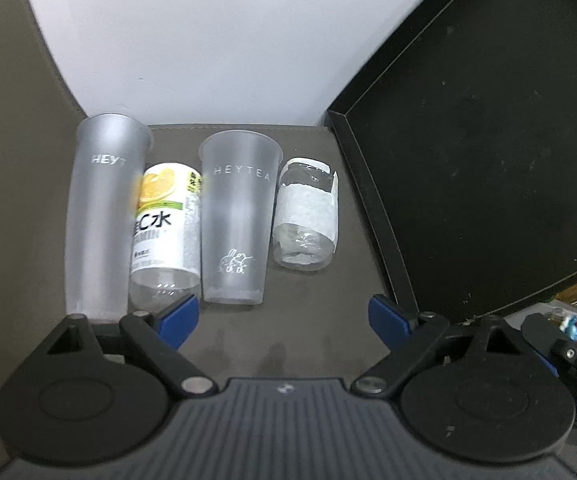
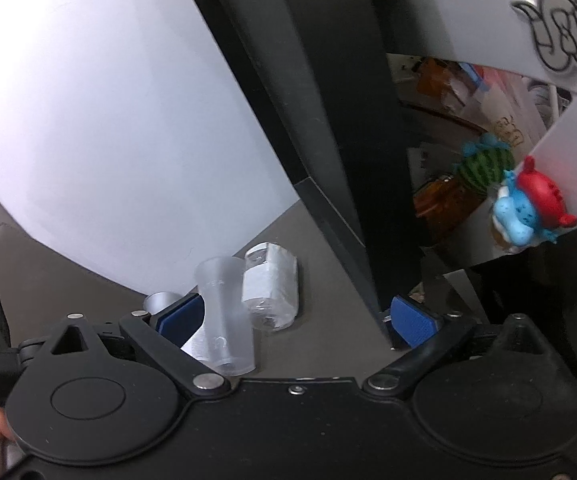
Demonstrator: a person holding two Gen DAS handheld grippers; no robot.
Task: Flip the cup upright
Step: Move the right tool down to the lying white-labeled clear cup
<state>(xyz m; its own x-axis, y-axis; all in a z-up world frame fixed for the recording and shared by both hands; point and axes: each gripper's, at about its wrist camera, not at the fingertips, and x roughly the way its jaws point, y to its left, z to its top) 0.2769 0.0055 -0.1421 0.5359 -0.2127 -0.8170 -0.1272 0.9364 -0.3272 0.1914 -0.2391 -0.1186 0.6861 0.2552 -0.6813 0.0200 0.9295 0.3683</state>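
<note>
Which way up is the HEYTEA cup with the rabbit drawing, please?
Upright: the rabbit cup stands on its narrow base, wide rim uppermost, with its lettering reading right way up.

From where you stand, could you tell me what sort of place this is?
Probably an office or home desk. Frosted takeaway cups stand beside a drink bottle on a grey desk mat, next to a black monitor, with toy figurines behind.
</note>
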